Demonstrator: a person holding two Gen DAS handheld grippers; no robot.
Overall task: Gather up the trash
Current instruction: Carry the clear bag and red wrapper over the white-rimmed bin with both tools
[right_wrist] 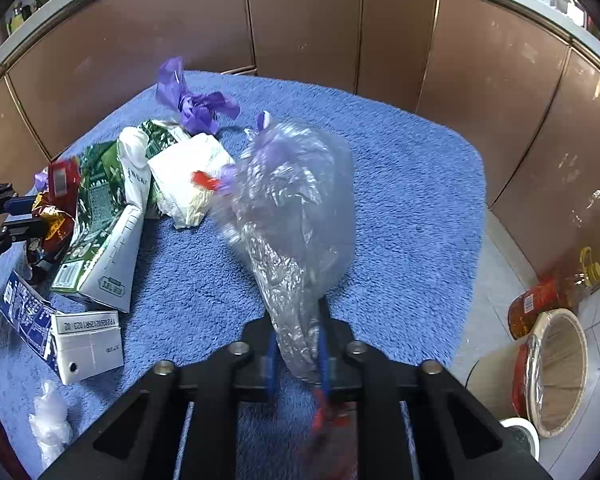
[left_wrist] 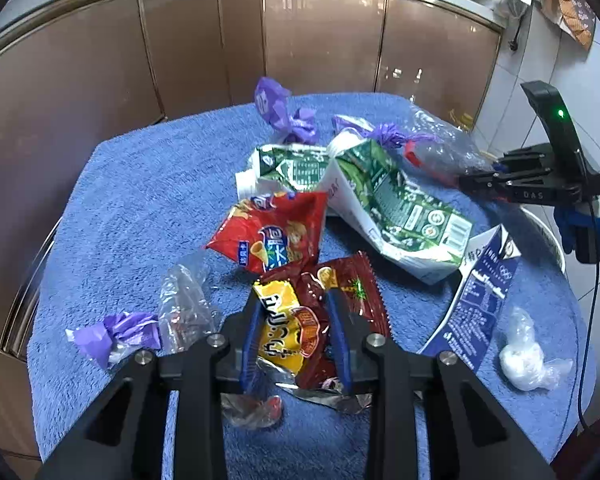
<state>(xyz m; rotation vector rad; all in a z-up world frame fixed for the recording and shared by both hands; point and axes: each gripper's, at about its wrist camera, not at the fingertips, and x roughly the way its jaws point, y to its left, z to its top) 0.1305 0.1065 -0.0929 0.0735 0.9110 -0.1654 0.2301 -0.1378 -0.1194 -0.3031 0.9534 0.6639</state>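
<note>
While the blue towel [left_wrist: 140, 208] covered the whole bench, the trash lay scattered on it: two green cartons [left_wrist: 396, 208], crushed, at its middle; one blue carton [left_wrist: 476, 300] nearer than those, toward the right edge; two snack bags, a red one [left_wrist: 276, 232] just in front of the green cartons and a dark red and yellow one [left_wrist: 304, 320] nearer still; purple wrappers [left_wrist: 284, 112] at the far side and at the near left, at least three in all; and one white plastic wad [left_wrist: 524, 360] beside the blue carton. Brown cabinet doors [left_wrist: 180, 52] curved round behind the bench, and on the tiled floor [right_wrist: 500, 264] to the right of the green cartons stood a basket [right_wrist: 560, 368] and an oil bottle [right_wrist: 548, 296]. Of writing, only the letters "DAS" on the right gripper [left_wrist: 484, 184] could be read; the bag print was too small to make out. The left gripper [left_wrist: 296, 340] had its fingers narrowed onto the dark red and yellow bag, pads against both sides. The right gripper's fingers were nearly together, pinching a clear plastic bag [right_wrist: 296, 216] raised above the towel, right of the green cartons.
</note>
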